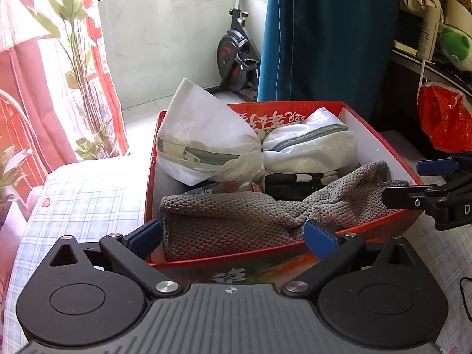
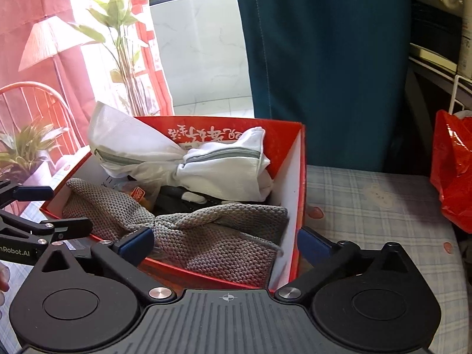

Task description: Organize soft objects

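Grey knit cloth (image 1: 236, 215) lies along the red box (image 1: 380, 135) near edge, 6 o'clock of the white zip bag (image 1: 206, 144); left gripper (image 1: 233, 236) and right gripper (image 2: 227, 244) both gape, holding nothing; judged best: withdraw upward without snagging the knit.

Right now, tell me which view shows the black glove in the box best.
The left wrist view: the black glove lies unobstructed between the white pouch and grey cloth. The right wrist view catches only a dark sliver behind the cloth.
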Available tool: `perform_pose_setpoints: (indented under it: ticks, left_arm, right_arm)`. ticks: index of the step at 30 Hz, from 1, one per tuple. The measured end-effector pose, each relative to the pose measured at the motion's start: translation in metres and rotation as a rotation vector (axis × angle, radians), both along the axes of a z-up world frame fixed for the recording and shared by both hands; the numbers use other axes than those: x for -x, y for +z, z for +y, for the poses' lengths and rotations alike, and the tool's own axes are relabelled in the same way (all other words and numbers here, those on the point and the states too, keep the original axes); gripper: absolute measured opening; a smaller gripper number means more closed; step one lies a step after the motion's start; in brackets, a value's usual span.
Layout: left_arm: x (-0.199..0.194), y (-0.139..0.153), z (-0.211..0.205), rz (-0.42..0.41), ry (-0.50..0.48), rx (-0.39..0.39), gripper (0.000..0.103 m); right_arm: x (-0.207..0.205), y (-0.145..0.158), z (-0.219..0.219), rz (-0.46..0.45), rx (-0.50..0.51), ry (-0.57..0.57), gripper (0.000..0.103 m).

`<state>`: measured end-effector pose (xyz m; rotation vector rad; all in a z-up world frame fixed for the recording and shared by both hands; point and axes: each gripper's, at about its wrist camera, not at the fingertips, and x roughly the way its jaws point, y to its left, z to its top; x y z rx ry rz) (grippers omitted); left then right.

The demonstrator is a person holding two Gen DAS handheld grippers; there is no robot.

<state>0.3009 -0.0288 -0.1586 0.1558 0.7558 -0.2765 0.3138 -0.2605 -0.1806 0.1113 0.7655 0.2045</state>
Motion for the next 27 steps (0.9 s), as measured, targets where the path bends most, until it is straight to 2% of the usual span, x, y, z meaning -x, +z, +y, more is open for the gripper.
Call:
perform_pose_setpoints:
  ticks: [4, 12, 16, 21, 24, 27]
  left_arm:
    - [0.006, 0.003, -0.001, -0.019, 0.013, -0.027, 0.103]
    - [0.020, 0.019, 0.003, -0.069, 0.049, -0.021, 0.103]
    - [0.029, 0.030, 0.004, -0.086, 0.075, -0.005, 0.103]
    - [0.051, 0.055, 0.004, -0.150, 0.124, 0.013, 0.103]
    - [0.066, 0.069, 0.001, -0.167, 0.132, 0.004, 0.103]
    - [0.089, 0.086, -0.001, -0.217, 0.145, -0.024, 0.103]
  right_arm:
    - [0.003, 0.003, 0.000, 0.018, 0.002, 0.000, 0.102]
    - [0.013, 0.016, 0.005, 0.012, 0.017, -0.001, 0.103]
    - [0.020, 0.027, 0.006, -0.011, 0.006, -0.014, 0.103]
    - [0.041, 0.048, 0.007, -0.071, 0.019, -0.025, 0.103]
    - [0.056, 0.064, 0.006, -0.097, 0.027, -0.042, 0.103]
    - [0.076, 0.082, 0.005, -0.131, 0.011, -0.033, 0.103]
